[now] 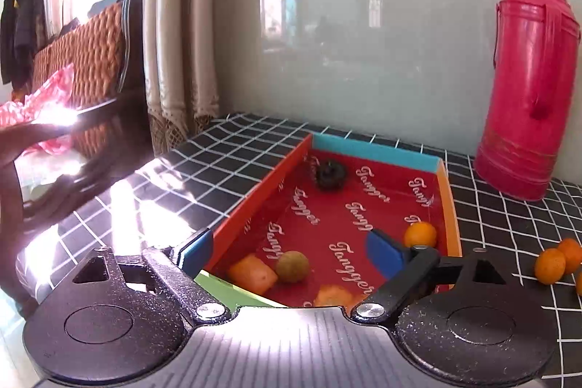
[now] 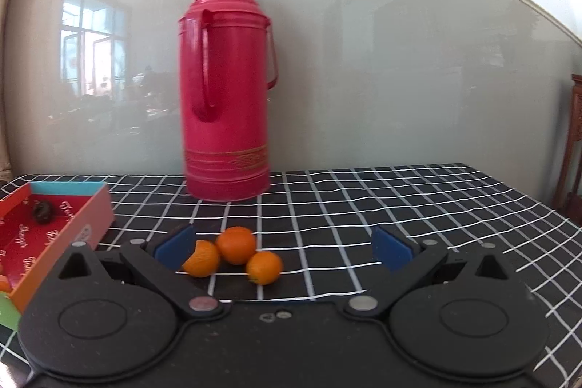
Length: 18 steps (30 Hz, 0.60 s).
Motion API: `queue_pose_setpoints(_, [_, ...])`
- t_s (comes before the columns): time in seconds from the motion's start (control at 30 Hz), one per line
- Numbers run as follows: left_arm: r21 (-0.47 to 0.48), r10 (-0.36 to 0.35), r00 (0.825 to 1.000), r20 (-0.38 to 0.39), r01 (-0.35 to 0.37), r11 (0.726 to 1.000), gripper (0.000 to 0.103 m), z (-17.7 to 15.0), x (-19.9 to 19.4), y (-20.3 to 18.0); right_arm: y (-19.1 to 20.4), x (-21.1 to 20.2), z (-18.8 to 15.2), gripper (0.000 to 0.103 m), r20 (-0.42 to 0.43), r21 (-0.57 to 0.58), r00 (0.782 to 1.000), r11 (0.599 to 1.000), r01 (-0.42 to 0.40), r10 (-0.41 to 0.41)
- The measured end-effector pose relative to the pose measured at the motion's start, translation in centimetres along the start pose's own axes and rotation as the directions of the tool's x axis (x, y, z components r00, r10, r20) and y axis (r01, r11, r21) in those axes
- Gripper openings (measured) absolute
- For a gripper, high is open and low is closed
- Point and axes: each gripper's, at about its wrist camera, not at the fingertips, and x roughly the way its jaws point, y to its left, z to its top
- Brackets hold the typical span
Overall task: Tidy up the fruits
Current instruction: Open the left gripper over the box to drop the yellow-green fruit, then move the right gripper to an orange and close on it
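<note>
Both grippers' fingers gape, apparently empty.

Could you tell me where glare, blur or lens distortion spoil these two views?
Left wrist view: sunlight burns out the black grid tablecloth at left and the gripper's body below; the dark wooden chair is smeared by blur. Right wrist view: even light, no glare; the tall red thermos flask looks slightly soft, and the fisheye bends the wall panel's top edge into an arc.

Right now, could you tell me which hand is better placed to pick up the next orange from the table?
Probably the right. Its open gripper faces the three oranges on the tablecloth, while the open left gripper hangs over the box.
</note>
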Motion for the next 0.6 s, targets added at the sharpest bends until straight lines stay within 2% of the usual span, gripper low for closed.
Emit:
queue_pose_setpoints(0.13, [-0.033,0.02,0.999,0.034,-0.019,0.999,0.094,0.1,-0.8,1.9,1.4,1.5,0.0,0.097,-0.07,0.025,0.994,0.996,-0.087,0.089])
queue_pose_setpoints(0.2, [-0.05,0.052,0.996,0.066,-0.049,0.998,0.095,0.2,-1.3,3.1,2.1,2.2,-0.1,0.096,-0.086,0.04,0.988,0.991,-0.129,0.132])
queue_pose_setpoints(0.3, [-0.078,0.114,0.987,0.115,-0.106,0.991,0.097,0.5,-2.1,5.2,3.4,3.6,-0.1,0.092,-0.122,0.037,0.981,0.988,-0.15,0.153])
queue_pose_setpoints(0.33, [-0.091,0.14,0.982,0.128,-0.129,0.987,0.099,0.6,-2.3,6.0,3.7,4.2,-0.1,0.088,-0.139,0.04,0.978,0.987,-0.153,0.157])
queue_pose_setpoints(0.4, [-0.117,0.183,0.972,0.15,-0.166,0.979,0.1,0.6,-2.6,7.6,4.2,5.4,-0.2,0.07,-0.184,0.065,0.969,0.985,-0.157,0.167])
queue_pose_setpoints(0.43, [-0.13,0.202,0.967,0.156,-0.183,0.975,0.101,0.6,-2.7,8.3,4.2,5.9,-0.3,0.066,-0.213,0.085,0.962,0.984,-0.154,0.169])
queue_pose_setpoints(0.6, [-0.176,0.248,0.96,0.128,-0.224,0.959,0.102,0.2,-2.3,11.8,4.6,8.1,-1.2,0.06,-0.299,0.156,0.942,0.981,-0.111,0.154])
